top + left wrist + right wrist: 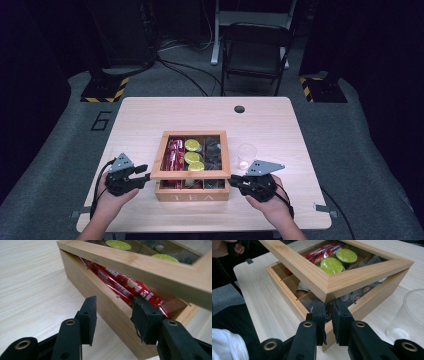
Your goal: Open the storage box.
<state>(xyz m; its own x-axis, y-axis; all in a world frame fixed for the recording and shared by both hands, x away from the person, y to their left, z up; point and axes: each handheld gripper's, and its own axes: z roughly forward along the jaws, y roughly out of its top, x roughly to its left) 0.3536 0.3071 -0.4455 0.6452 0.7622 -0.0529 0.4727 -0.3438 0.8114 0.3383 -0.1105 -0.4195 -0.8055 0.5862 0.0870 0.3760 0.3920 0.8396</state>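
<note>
Two grippers, left (143, 176) and right (236, 183), lift the stiff, light, glass-paned lid (190, 174) of the tea box (192, 194) near the worktop's (150, 115) front edge, jaws clenched beneath its front corners.

— What's around the table (150, 112)?
— Grey carpet (360, 145), a painted "6" (101, 120) at the left.
— Behind it?
— A dark folding chair (255, 52), cables (182, 70) across the floor, black drapes (30, 60), and two stand bases with yellow-black hazard stripes (105, 90).
</note>
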